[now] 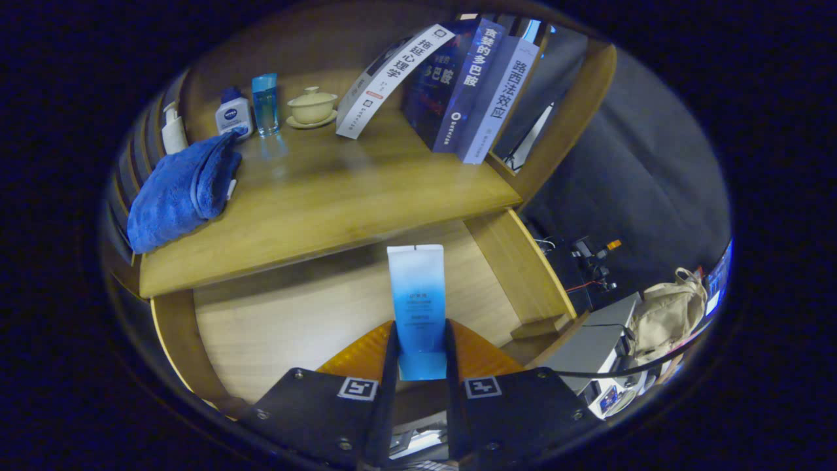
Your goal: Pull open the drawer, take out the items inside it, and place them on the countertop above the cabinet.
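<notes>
From the gripper view, your claw clamps the blue-and-white squeeze tube between both fingers, upright, just before the wooden tabletop, where a folded blue towel lies.

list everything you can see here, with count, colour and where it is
tube: 1, blue and white, upright between the claw fingers, over the open drawer
drawer: 1, light wood, pulled open below the countertop
countertop: 1, wood
towel: 1, blue, countertop's left end
bottles: 2, white, behind the towel
glass: 1, blue, beside the bottles
lidded cup: 1, cream, on a saucer
books: 4, white and blue, leaning
bag: 1, beige, beside the cabinet
claw: 1, shut on the tube
</notes>
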